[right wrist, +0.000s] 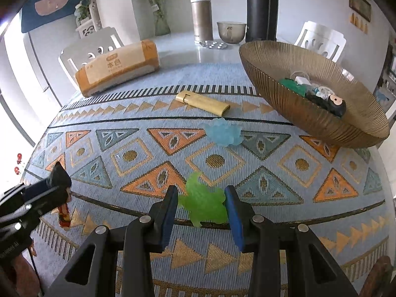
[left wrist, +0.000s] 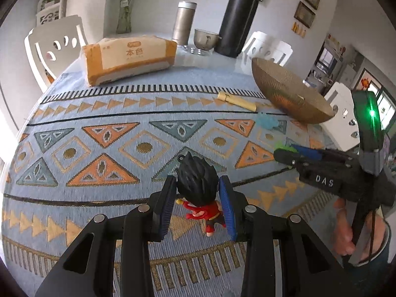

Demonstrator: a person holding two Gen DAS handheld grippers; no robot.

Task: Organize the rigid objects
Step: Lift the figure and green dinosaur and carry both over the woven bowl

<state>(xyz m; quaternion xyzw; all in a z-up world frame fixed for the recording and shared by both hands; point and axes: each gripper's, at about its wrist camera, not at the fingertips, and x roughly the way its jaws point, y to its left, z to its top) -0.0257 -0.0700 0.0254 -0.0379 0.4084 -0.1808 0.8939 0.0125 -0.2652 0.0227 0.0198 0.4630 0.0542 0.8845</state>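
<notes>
Both grippers loaded, carry step in hand. Left gripper [left wrist: 198, 198] clamped on spiky-haired figurine [left wrist: 198, 188], near table's near edge. Right gripper [right wrist: 201, 205] clamped on green translucent toy [right wrist: 203, 200]. Next: lift both over ribbed bowl [right wrist: 284, 99] rim at far right edge. Blue translucent toy [right wrist: 224, 132], gold lighter [right wrist: 203, 101] lying between. Tissue pack [right wrist: 118, 69], flasks beyond.

Pale blue cloth [right wrist: 247, 259], orange and gold triangles.
Black-haired, red-clad figurine [left wrist: 198, 193]; translucent green toy [right wrist: 204, 203]; icy blue toy [right wrist: 224, 131]; ribbed bronze bowl [right wrist: 284, 94].

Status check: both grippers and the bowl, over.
Left gripper shut on figurine. Right gripper shut on green toy. Bowl path unobstructed.
</notes>
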